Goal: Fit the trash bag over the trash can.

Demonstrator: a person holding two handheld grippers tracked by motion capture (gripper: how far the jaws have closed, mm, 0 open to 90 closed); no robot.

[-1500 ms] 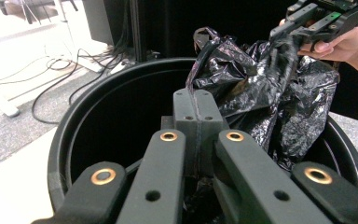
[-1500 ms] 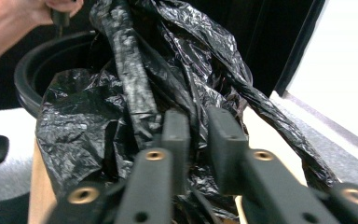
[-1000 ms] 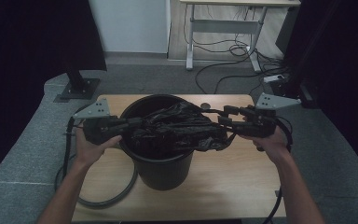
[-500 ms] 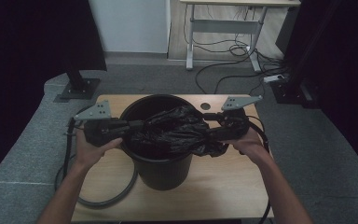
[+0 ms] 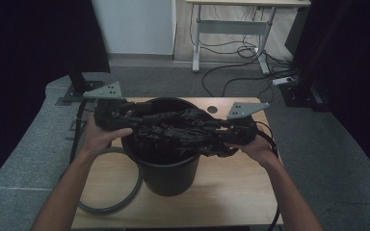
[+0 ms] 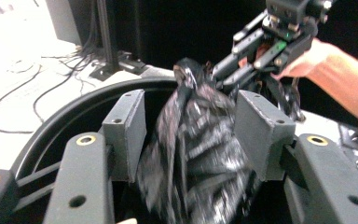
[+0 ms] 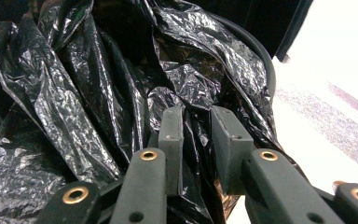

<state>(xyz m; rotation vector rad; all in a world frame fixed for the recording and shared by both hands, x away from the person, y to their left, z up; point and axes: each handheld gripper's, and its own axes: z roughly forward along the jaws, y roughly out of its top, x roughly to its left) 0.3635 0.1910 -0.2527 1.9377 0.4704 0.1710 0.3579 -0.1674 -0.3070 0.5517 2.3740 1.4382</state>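
bag [image 5: 178,132]: bunched over bucket [image 5: 166,168] | left claw [image 5: 137,118], right claw [image 5: 212,132]: in its folds

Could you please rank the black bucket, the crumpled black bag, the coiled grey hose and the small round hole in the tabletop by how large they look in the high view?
1. black bucket
2. black bag, though it is bunched up, so this is unsure
3. grey hose, partly hidden behind the bucket
4. round hole

1. The floor [image 5: 24,144] is grey carpet.
2. A white wall [image 5: 135,26] stands at the back.
3. A desk with white legs [image 5: 231,26] stands there, with black cables [image 5: 241,72] under it.
4. Dark curtains [image 5: 24,48] hang at both sides.
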